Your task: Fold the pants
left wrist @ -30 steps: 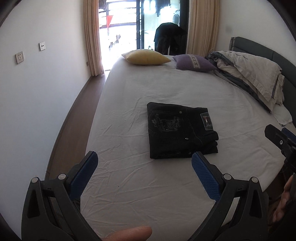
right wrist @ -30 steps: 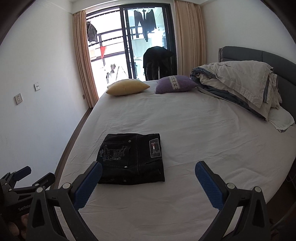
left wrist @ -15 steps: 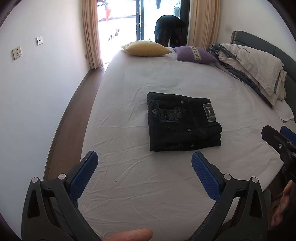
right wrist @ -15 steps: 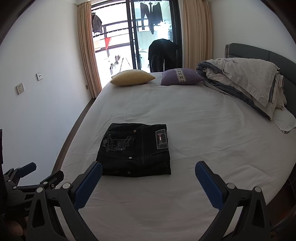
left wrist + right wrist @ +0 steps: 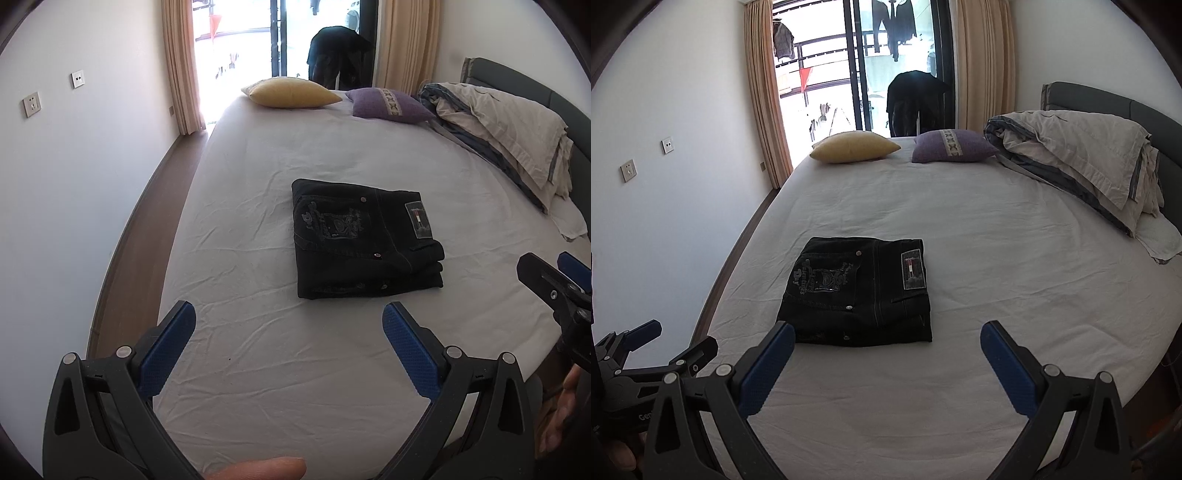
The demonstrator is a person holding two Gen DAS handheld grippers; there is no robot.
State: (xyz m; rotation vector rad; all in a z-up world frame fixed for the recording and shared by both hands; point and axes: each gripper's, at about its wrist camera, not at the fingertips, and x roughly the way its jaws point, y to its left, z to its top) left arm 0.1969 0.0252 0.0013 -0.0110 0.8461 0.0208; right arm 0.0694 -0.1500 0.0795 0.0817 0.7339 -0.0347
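Pants (image 5: 364, 240) folded on bed (image 5: 332, 387)

The black jeans (image 5: 364, 240) lie folded into a compact, near-square stack flat on the white bedsheet (image 5: 332, 155). A back pocket with pale embroidery faces up; a rectangular brand patch sits toward 3 o'clock, folded layer edges showing at 6 o'clock.

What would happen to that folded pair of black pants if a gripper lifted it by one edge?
The black pants would probably sag and unfold, since they are loose stacked layers. The thick, denim-like cloth looks fairly heavy. On the wrinkled bed sheet, a push would likely bunch them up.
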